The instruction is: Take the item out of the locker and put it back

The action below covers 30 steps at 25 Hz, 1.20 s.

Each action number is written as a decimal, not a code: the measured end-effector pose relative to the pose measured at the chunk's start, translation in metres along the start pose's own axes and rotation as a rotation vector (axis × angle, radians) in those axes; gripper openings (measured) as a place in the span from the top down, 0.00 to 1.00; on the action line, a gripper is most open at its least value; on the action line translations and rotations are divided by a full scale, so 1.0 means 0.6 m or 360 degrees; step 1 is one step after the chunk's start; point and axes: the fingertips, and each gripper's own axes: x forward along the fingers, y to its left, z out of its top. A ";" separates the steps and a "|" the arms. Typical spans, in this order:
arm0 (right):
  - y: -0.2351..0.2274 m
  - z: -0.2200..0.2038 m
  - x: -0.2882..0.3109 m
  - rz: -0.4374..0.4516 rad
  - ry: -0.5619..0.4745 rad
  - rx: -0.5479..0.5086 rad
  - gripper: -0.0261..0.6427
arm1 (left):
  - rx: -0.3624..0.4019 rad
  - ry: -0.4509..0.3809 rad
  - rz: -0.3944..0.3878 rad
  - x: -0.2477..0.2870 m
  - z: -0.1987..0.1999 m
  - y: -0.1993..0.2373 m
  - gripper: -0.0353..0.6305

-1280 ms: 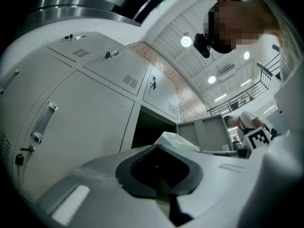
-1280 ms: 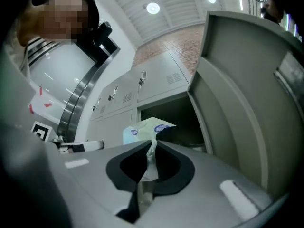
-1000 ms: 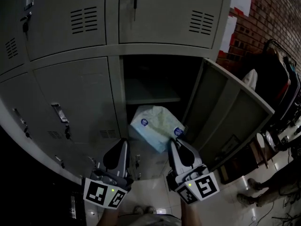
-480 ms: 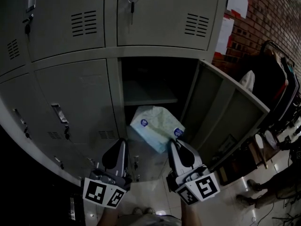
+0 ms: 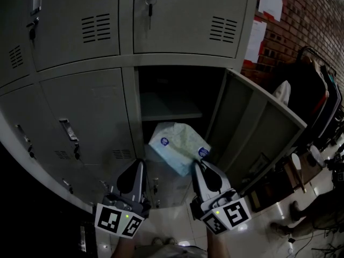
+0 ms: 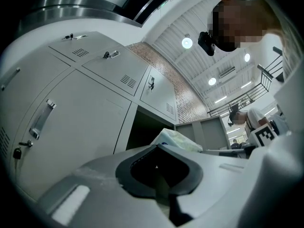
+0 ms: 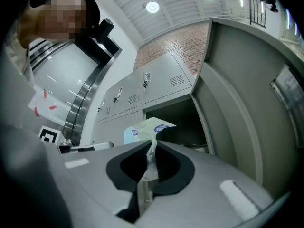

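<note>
Head view, centre: tissue pack (image 5: 177,149) before open locker (image 5: 172,109); right gripper (image 5: 198,164) jaws clamped on its wrapper; left gripper (image 5: 141,164) jaws together, empty. Step: likely withdrawal. Next: reinsertion.

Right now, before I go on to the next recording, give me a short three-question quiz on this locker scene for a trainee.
1. True or false: the lower locker door stands open.
2. What do the fingers of the right gripper pinch? A) a shelf edge B) the wrapper of the tissue pack C) a door handle
3. Short answer: what hangs from the lock of the closed door above the open compartment?

Key: 1 true; 2 B; 3 a key.
</note>
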 end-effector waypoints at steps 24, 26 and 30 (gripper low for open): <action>0.000 -0.015 -0.003 0.0001 0.0043 0.0022 0.94 | -0.0030 -0.0015 0.0015 -0.006 0.002 0.011 0.94; -0.001 -0.013 -0.002 -0.0001 0.0036 0.0024 0.94 | -0.0029 -0.0014 0.0014 -0.005 0.002 0.012 0.94; 0.000 -0.008 0.001 0.0005 0.0020 0.0029 0.94 | -0.0021 -0.0010 0.0009 -0.004 0.001 0.012 0.94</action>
